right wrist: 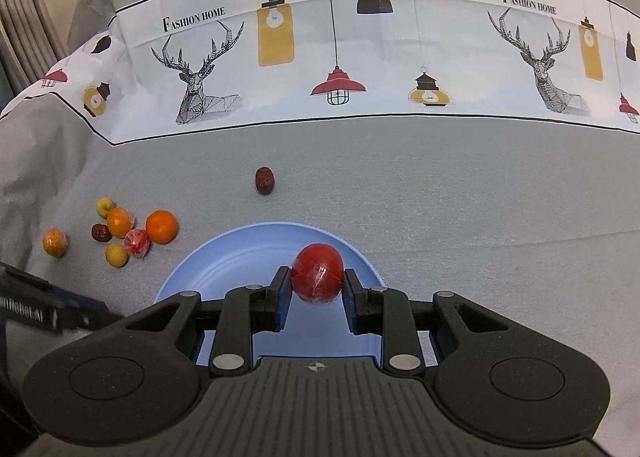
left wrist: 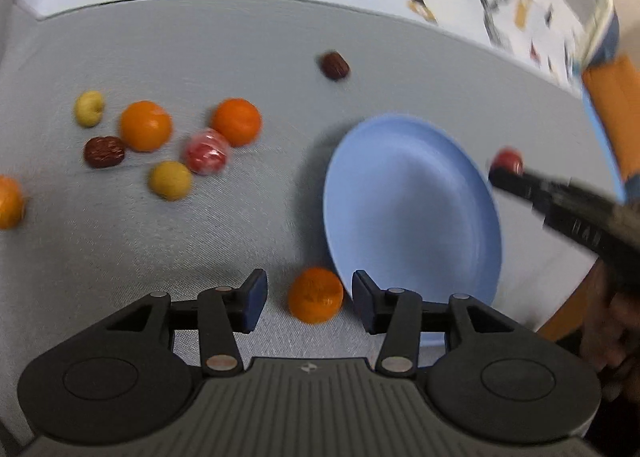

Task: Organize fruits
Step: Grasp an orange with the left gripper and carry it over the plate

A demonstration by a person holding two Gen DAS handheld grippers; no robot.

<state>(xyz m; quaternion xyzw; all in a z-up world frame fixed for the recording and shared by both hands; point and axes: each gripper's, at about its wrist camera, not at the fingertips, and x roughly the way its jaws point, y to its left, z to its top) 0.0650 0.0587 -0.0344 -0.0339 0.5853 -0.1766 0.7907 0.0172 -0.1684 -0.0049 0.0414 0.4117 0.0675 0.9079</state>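
Red wrapped fruit (right wrist: 317,277) is sitting clamped in your right tool (right wrist: 316,289) over the blue plate (right wrist: 224,257), so be lowering before releasing, while your left tool (left wrist: 308,299), half open and empty, is straddling an orange (left wrist: 315,294).

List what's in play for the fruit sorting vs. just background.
Job:
- red fruit, in right gripper
- blue plate
- orange between open left gripper
- fruit pile
- lone date

Background:
- printed cloth
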